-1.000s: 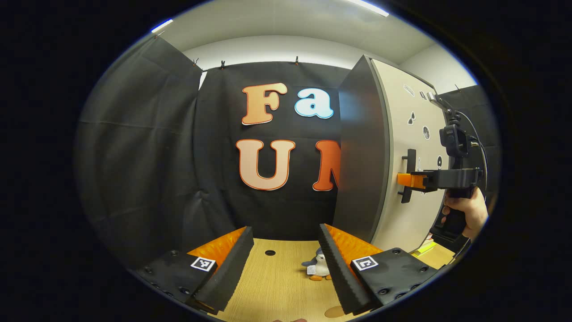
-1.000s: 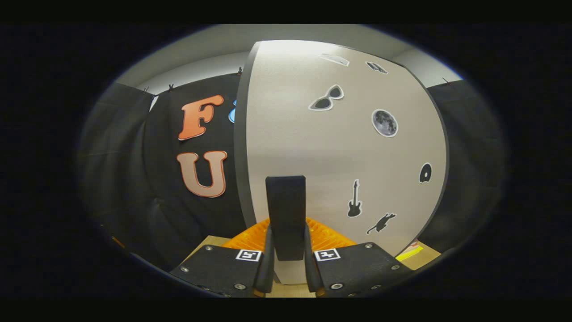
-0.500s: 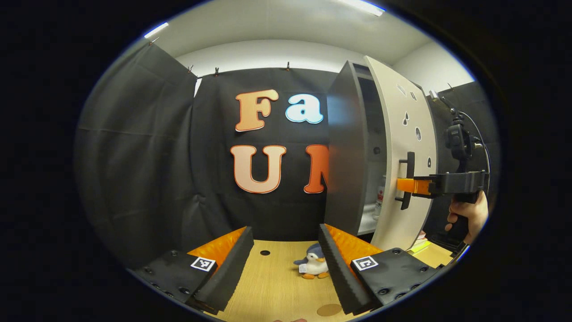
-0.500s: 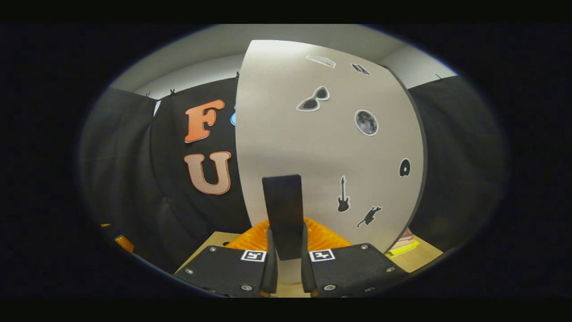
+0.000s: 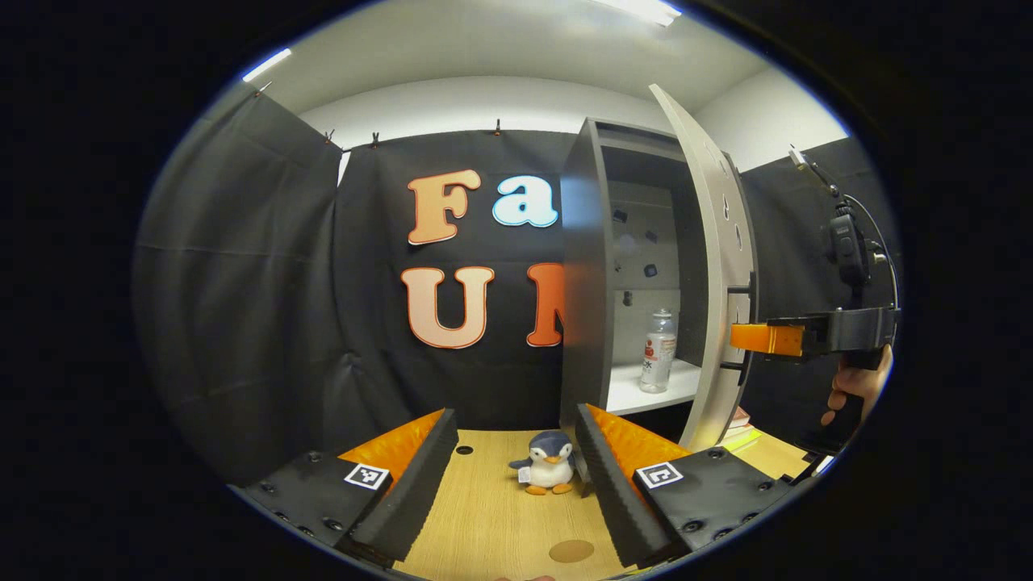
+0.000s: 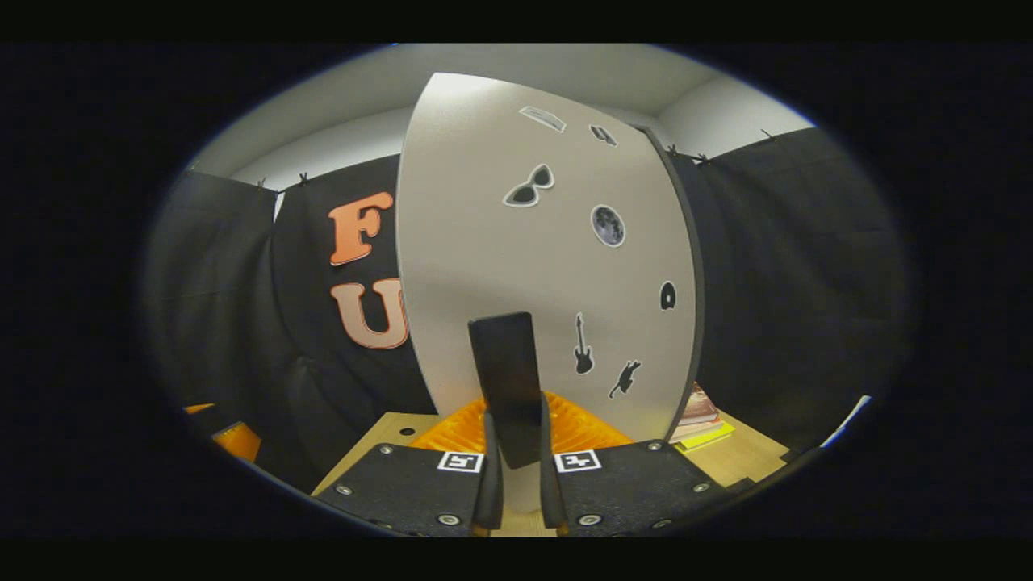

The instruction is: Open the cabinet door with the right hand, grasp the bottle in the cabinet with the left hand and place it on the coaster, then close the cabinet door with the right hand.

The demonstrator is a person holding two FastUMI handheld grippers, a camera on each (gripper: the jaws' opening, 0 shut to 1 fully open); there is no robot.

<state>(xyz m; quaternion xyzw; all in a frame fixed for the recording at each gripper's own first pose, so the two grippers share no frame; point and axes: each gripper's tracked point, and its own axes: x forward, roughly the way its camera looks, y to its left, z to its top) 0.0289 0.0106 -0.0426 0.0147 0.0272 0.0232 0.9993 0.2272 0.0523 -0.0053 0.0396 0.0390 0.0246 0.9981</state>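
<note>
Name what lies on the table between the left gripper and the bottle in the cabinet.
In the left gripper view, a toy penguin stands between the left gripper and the bottle.

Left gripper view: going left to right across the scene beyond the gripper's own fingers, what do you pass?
Toy penguin → bottle on the cabinet shelf → open cabinet door → right gripper on the door handle → hand.

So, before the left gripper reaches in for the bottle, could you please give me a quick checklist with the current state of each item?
1. Cabinet door swung open: ok.
2. Right gripper clamped on the door handle: ok.
3. Bottle upright on the shelf: ok.
4. Left gripper open, holding nothing: ok.
5. Coaster bare on the table: ok.
6. Toy penguin out of the left gripper's way: cannot tell.
</note>
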